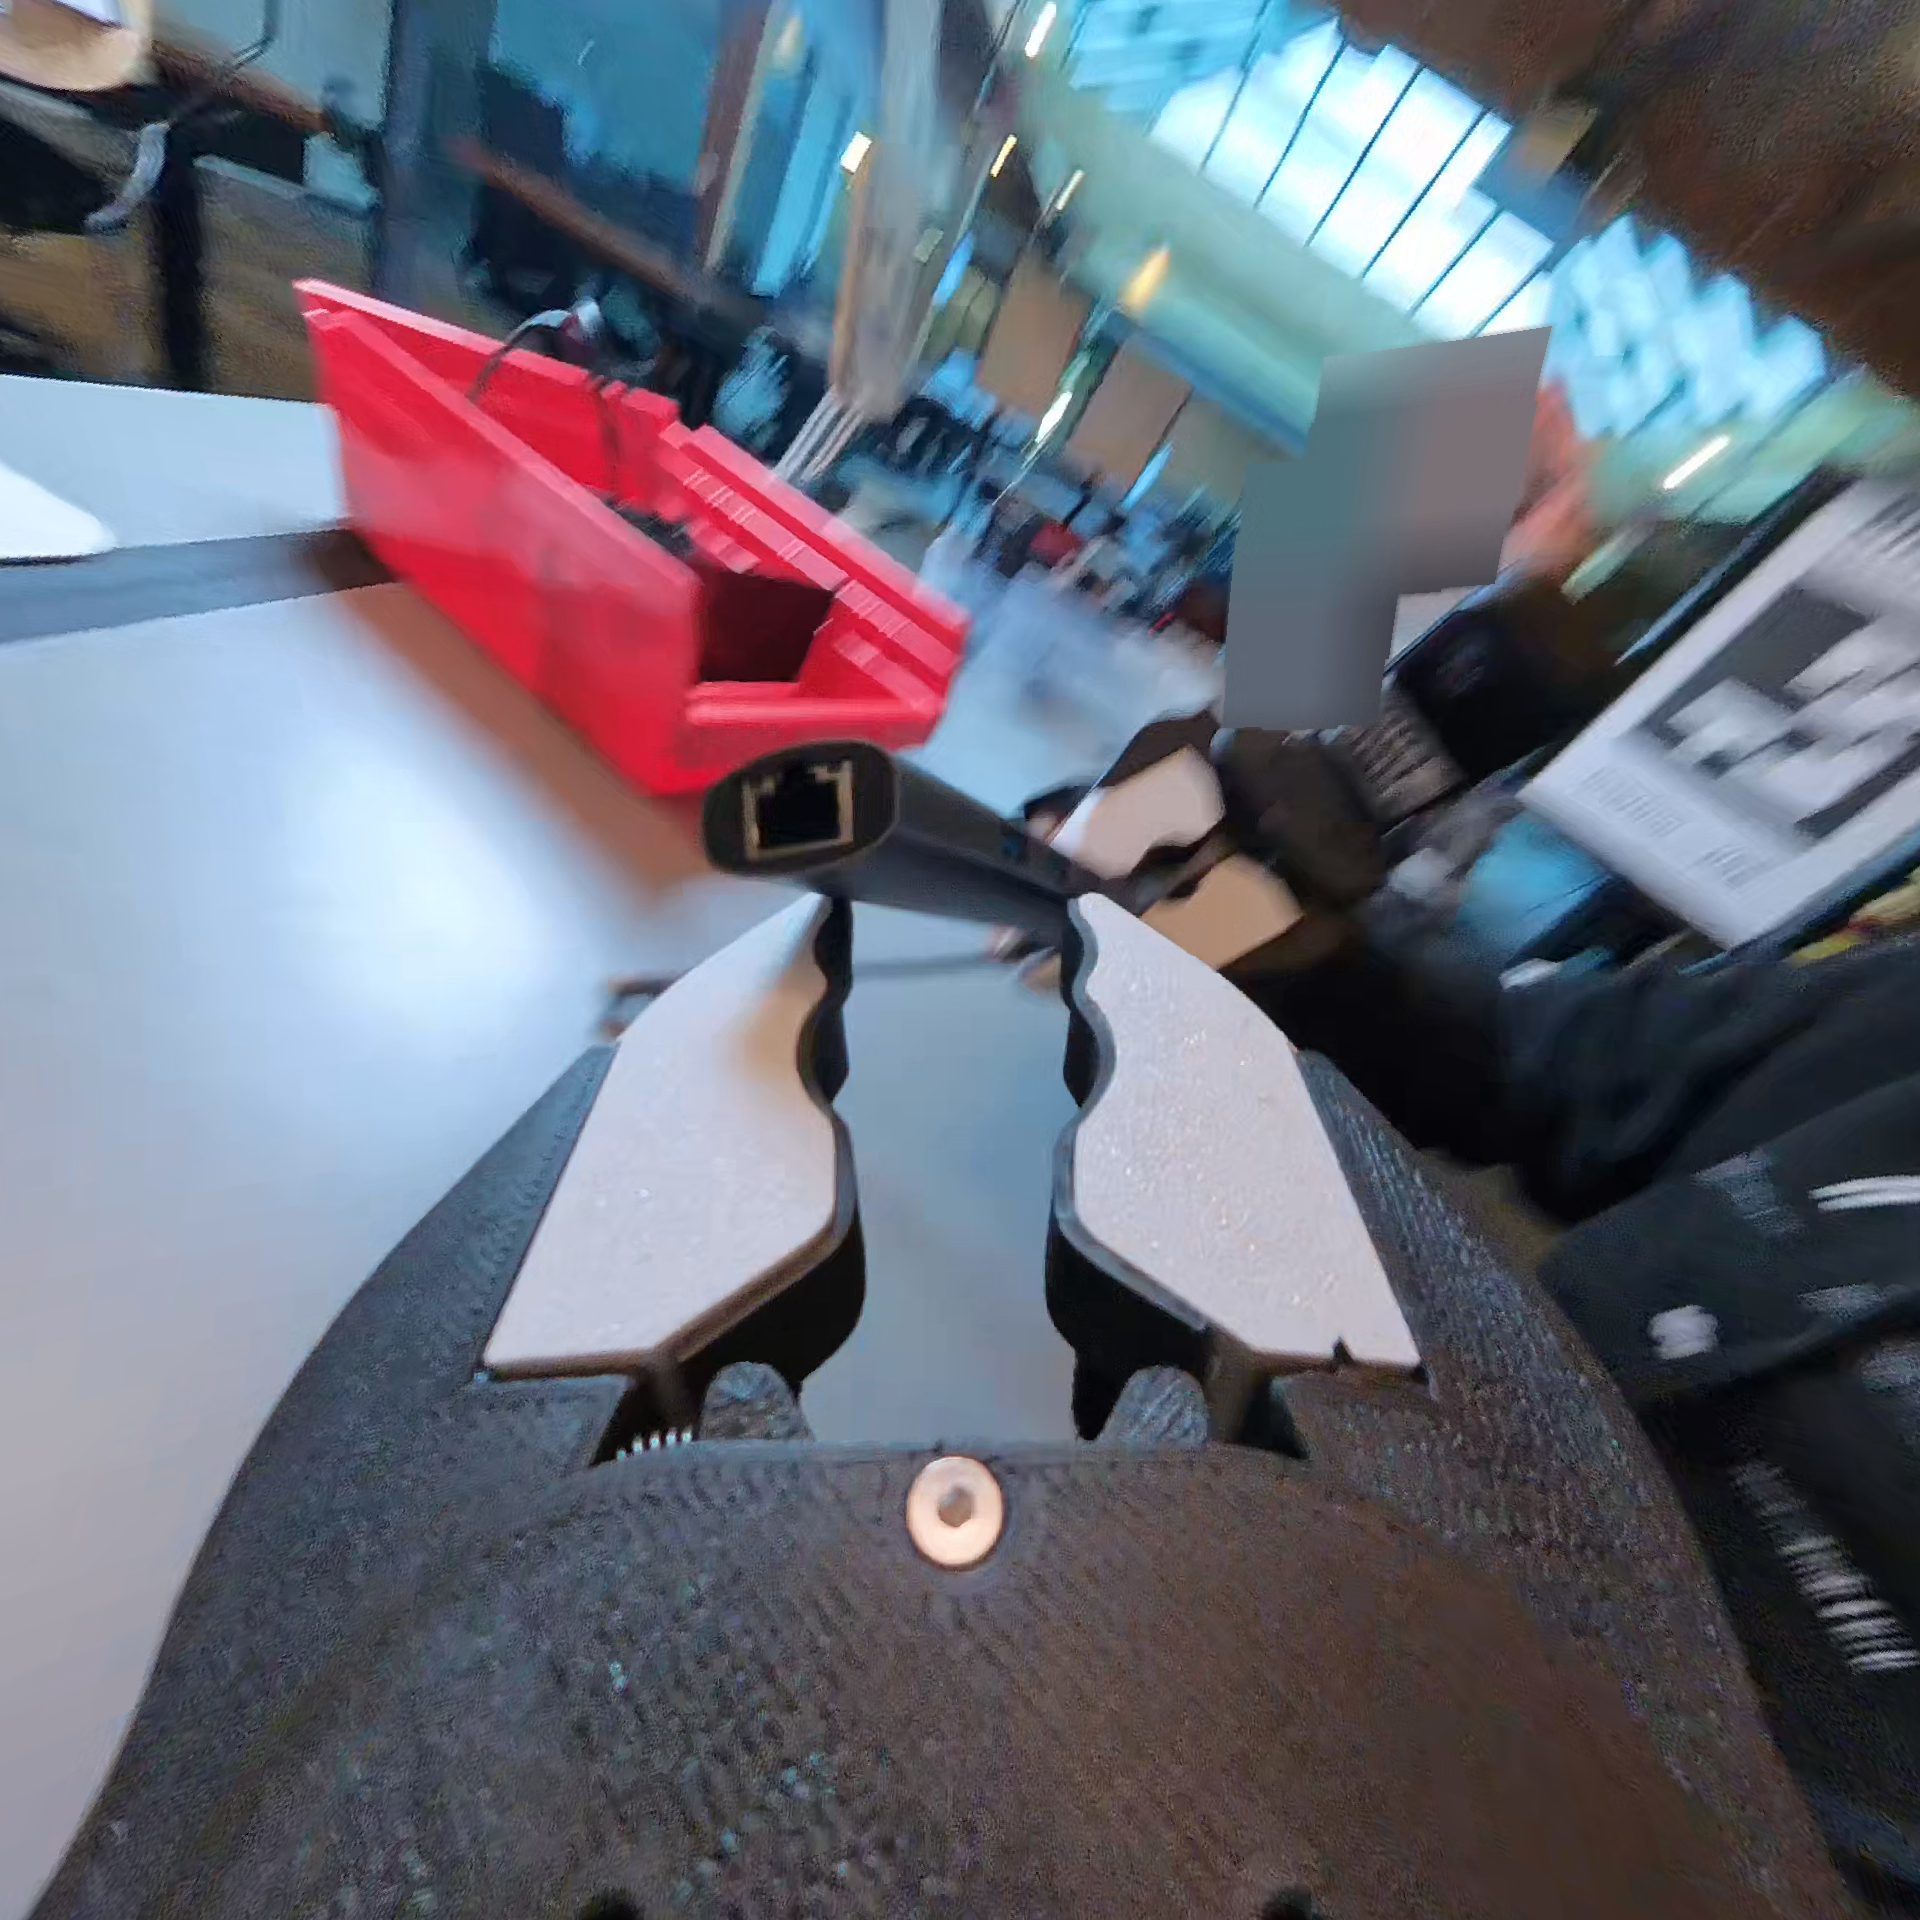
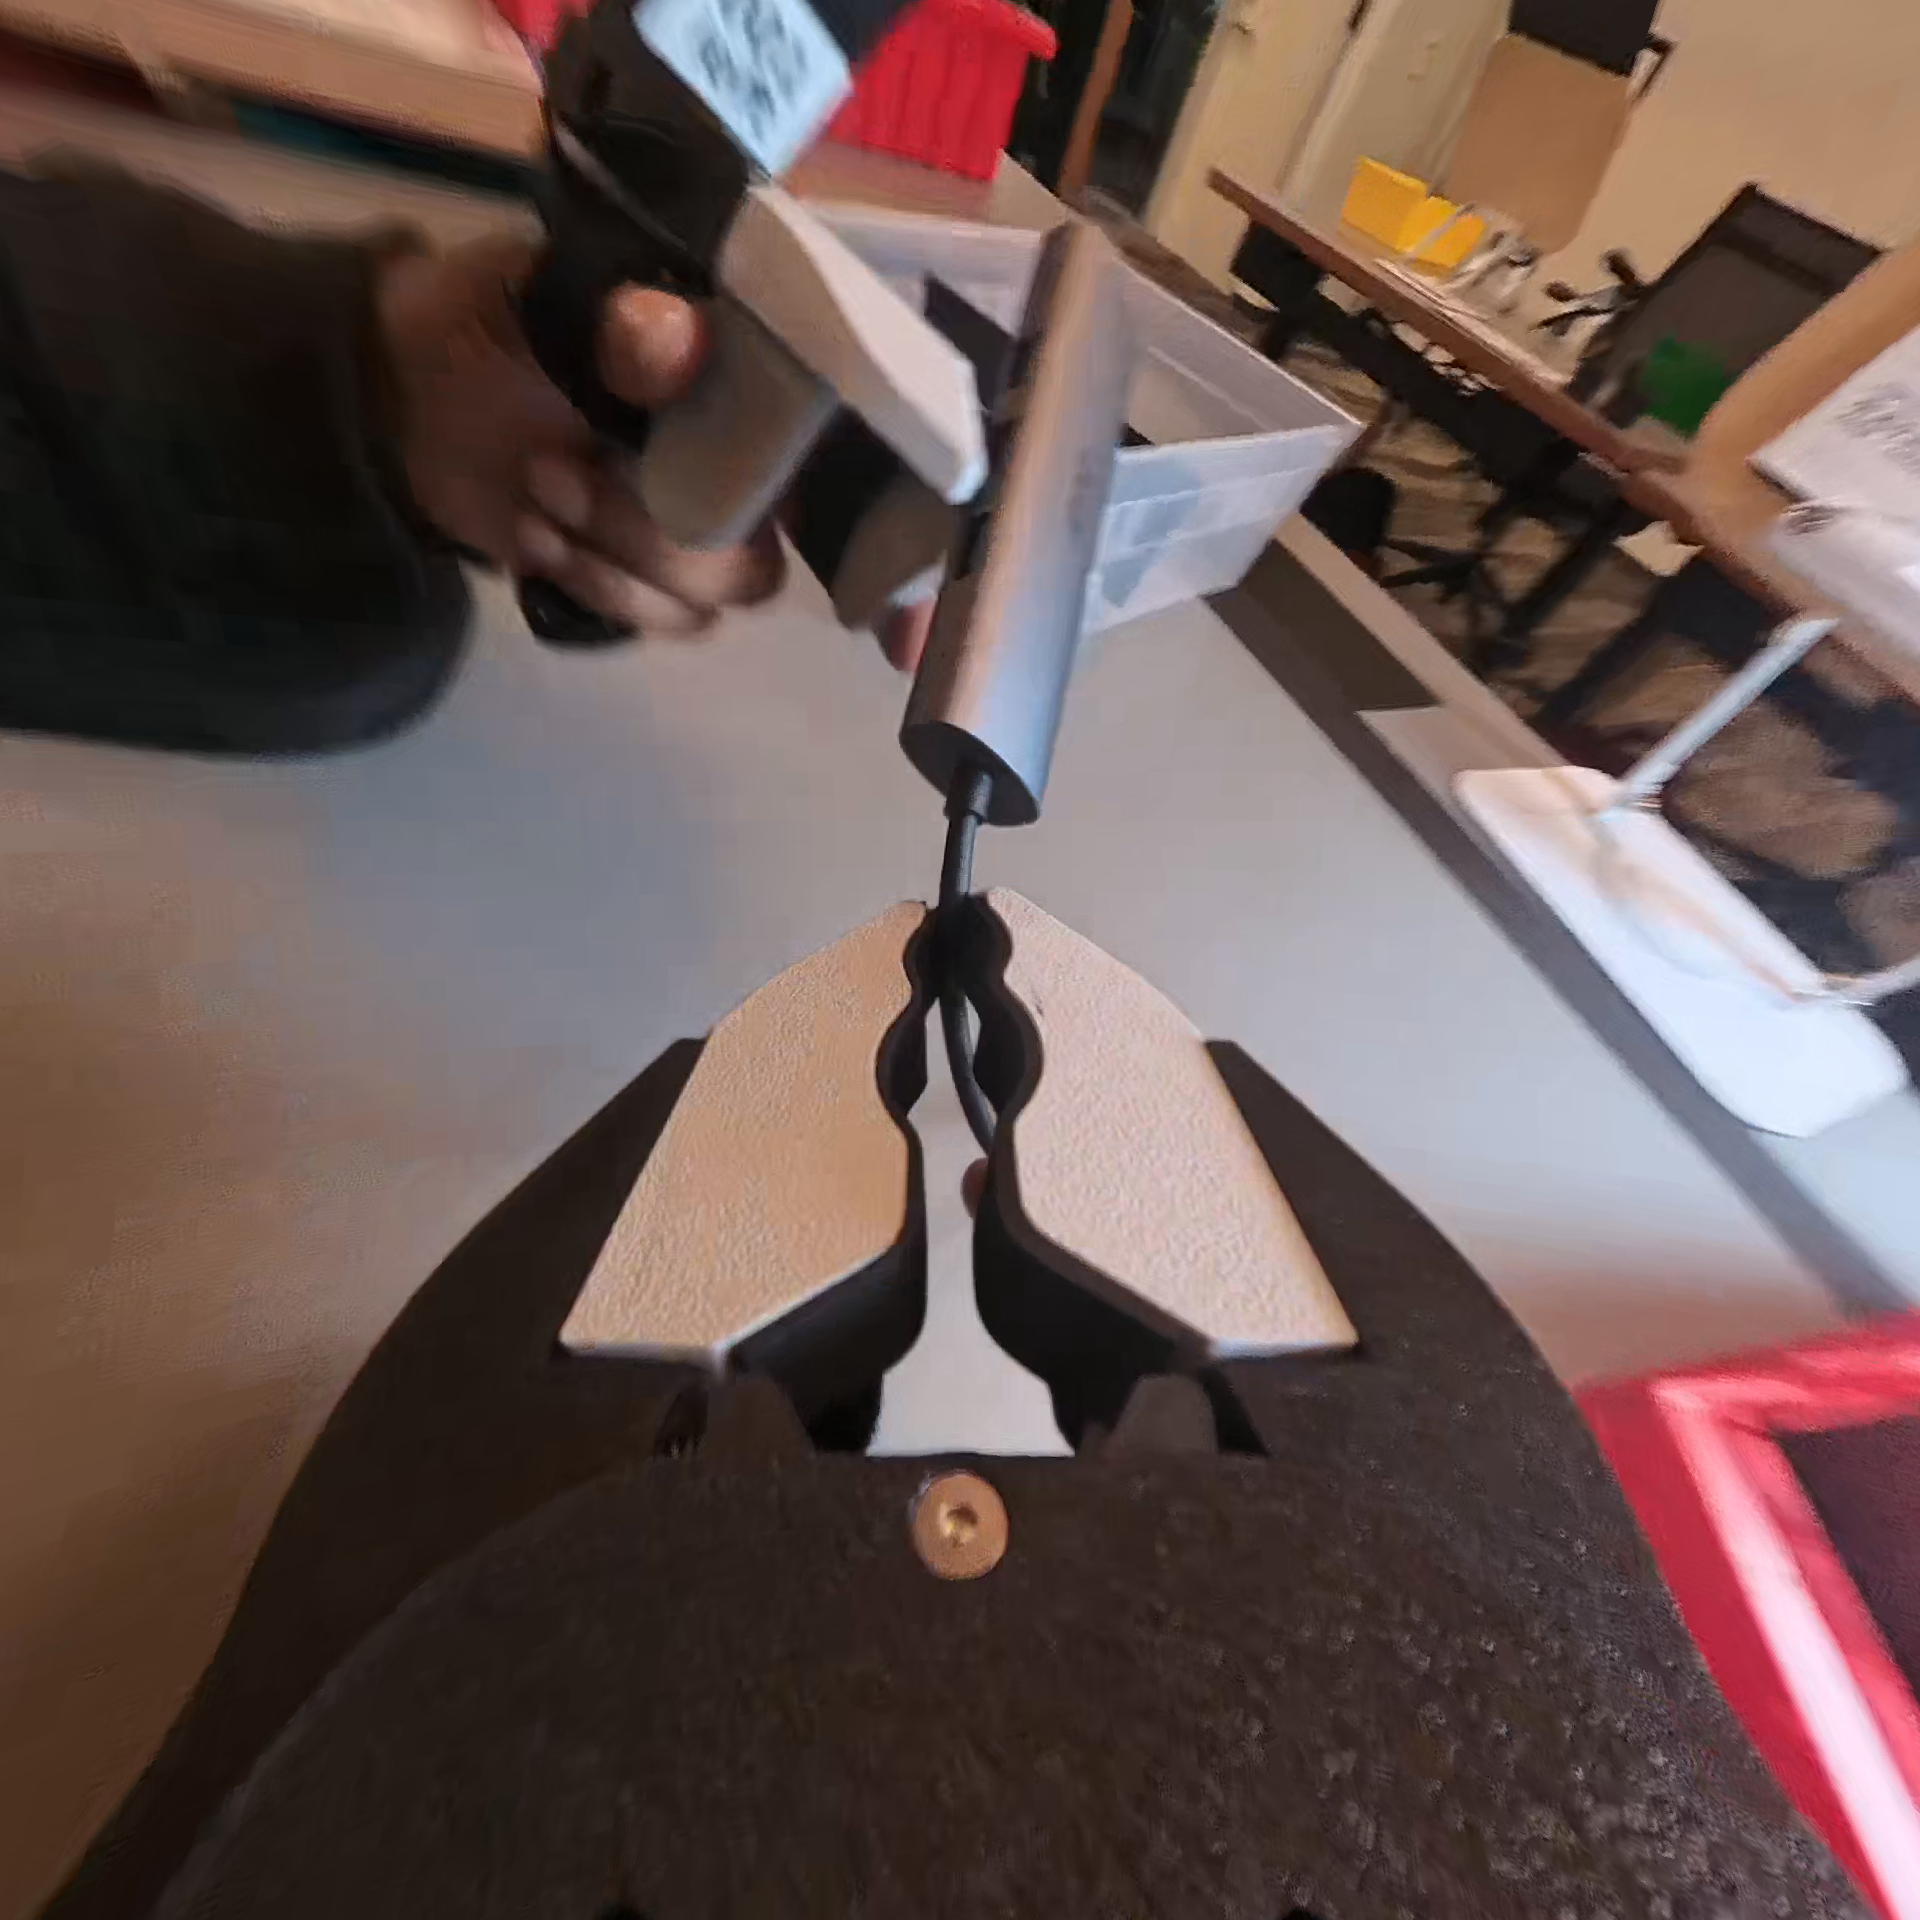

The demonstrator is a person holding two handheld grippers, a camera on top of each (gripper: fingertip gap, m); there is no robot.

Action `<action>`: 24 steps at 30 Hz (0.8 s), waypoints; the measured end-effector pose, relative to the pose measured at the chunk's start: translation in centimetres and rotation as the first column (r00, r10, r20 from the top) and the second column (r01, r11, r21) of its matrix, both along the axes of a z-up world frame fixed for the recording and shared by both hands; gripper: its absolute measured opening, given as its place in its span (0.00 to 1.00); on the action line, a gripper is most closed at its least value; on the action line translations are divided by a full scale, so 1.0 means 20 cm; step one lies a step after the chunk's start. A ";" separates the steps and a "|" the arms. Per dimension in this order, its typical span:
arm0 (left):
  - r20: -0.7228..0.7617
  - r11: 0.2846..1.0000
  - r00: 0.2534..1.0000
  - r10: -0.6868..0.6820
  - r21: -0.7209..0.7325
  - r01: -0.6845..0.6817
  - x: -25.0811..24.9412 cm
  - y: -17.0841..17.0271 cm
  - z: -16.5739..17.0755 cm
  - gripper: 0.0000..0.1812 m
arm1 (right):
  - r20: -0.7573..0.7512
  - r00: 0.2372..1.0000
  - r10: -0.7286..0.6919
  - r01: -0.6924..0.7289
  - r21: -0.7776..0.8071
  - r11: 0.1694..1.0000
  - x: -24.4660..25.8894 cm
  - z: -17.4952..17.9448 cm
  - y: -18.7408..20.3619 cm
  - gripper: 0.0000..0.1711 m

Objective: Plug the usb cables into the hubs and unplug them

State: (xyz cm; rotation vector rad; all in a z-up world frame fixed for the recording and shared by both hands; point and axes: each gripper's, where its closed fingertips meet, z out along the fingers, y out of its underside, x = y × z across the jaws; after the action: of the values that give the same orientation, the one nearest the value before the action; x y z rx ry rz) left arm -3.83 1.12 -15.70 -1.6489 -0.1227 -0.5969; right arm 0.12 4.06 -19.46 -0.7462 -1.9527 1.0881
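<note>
A grey USB hub [image 1: 831, 821] with a network port on its near end is held in the air across the tips of my left gripper [image 1: 956, 914], which is shut on it. In the right wrist view the hub [image 2: 1039, 520] looks silver and tilted, with the left gripper's white fingers [image 2: 862, 343] clamped on its side. The hub's black cable [image 2: 961, 842] leaves its lower end and runs between the tips of my right gripper [image 2: 956, 914], which is shut on it. The right gripper's fingers [image 1: 1143, 810] show blurred behind the hub in the left wrist view.
A red bin [image 1: 582, 561] with cables stands on the grey table [image 1: 260, 935]. A clear plastic box [image 2: 1195, 457] sits behind the hub. Another red bin's corner [image 2: 1766, 1558] is at the lower right. A white stand base [image 2: 1662, 935] is on the right. A person's hand [image 2: 499, 436] holds the left gripper. The grippers' ends are close to 7 cm from one another.
</note>
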 end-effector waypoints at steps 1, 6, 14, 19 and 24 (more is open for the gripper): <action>-0.128 0.997 0.990 0.056 -0.045 -0.062 -0.05 -0.01 -0.04 0.21 | -0.015 0.999 -0.029 0.030 0.070 0.997 0.00 0.00 0.06 0.02; -0.647 0.961 0.748 0.149 -0.084 -0.264 -0.13 -0.05 -0.09 0.27 | -0.033 0.998 -0.052 0.058 0.246 0.968 0.03 -0.04 0.17 0.02; -0.824 0.962 0.557 -0.103 -0.226 -0.156 0.09 0.06 -0.38 0.31 | -0.050 0.988 0.146 -0.140 0.114 0.984 0.10 0.01 -0.02 0.02; -0.796 0.969 0.570 -0.203 -0.249 -0.003 0.22 0.06 -0.39 0.09 | -0.130 0.973 0.190 -0.191 0.007 0.982 0.15 0.13 -0.07 0.02; -0.720 0.997 0.691 -0.065 -0.081 0.010 0.17 0.01 -0.18 0.09 | -0.236 0.965 0.114 -0.179 -0.275 0.945 0.17 0.38 0.08 0.21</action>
State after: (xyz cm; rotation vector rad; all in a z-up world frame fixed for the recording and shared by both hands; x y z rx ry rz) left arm -0.52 1.33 -19.29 -1.8494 0.4834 0.0752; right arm 3.42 5.64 -11.82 -0.6115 -1.7009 1.5099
